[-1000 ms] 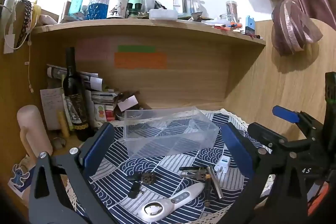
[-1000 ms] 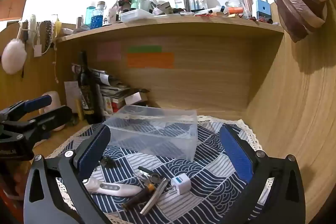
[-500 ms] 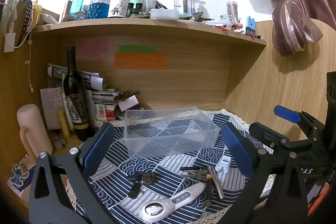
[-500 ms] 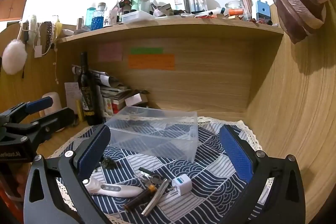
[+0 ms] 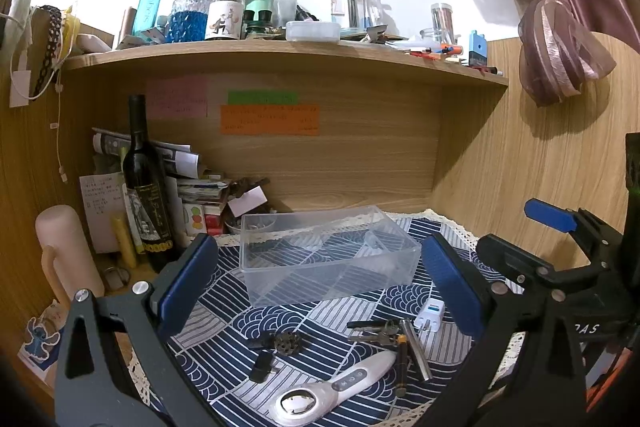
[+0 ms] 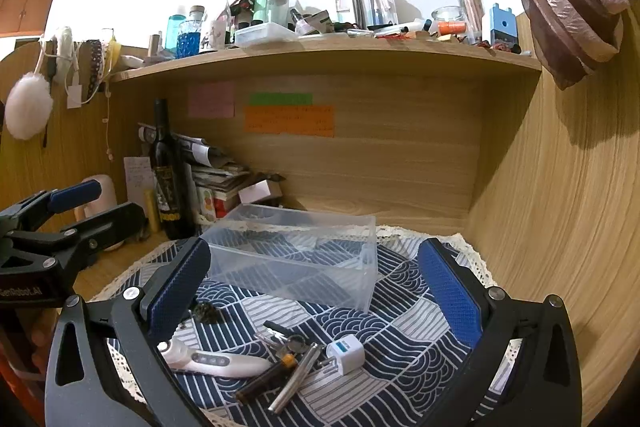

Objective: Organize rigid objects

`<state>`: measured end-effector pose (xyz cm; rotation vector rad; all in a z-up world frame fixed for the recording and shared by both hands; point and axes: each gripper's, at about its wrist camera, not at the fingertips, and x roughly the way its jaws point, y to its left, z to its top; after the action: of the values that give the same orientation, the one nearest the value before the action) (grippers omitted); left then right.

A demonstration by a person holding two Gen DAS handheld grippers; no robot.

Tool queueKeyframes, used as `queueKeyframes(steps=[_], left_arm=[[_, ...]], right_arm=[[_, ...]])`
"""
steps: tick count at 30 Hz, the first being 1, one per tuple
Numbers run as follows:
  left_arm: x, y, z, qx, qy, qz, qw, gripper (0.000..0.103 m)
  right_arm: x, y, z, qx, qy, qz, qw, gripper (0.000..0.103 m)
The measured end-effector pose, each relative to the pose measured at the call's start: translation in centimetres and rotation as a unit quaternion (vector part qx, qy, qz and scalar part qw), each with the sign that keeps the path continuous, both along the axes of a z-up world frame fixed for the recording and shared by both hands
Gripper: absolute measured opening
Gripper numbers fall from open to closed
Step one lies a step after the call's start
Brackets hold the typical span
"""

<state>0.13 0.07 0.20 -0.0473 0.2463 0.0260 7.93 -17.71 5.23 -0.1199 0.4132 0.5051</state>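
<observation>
While both claws are hanging above the cloth with nothing between their pads, the small things are lying loose just ahead of them, waiting to be sorted. Each one, the left claw [image 5: 320,283] and the right claw [image 6: 316,287], is standing wide open and empty. Beyond both sets of fingers the clear box [image 6: 296,255] is sitting with its dividers bare, likely placed there so that each item can be dropped straight in. Nearest the right claw, just below its gap, the white plug [image 6: 345,350] is resting beside the keys [image 6: 286,341], the metal tube [image 6: 294,379] and a dark stick [image 6: 266,375]. Toward its left finger the white handheld device [image 6: 212,359] is lying flat. A patterned blue cloth [image 6: 404,311] with a lace edge is covering the wooden desk, and a wine bottle [image 5: 144,187] is standing far off to the left under a crowded shelf [image 5: 280,51].
</observation>
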Motion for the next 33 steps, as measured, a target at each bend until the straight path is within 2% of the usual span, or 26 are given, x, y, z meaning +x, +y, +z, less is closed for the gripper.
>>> queueKeyframes(steps=[33], left_arm=[[-0.38, -0.33, 0.35, 0.004, -0.009, 0.002, 1.0, 0.103]], right_arm=[[0.06, 0.04, 0.16, 0.006, 0.0, 0.001, 1.0, 0.103]])
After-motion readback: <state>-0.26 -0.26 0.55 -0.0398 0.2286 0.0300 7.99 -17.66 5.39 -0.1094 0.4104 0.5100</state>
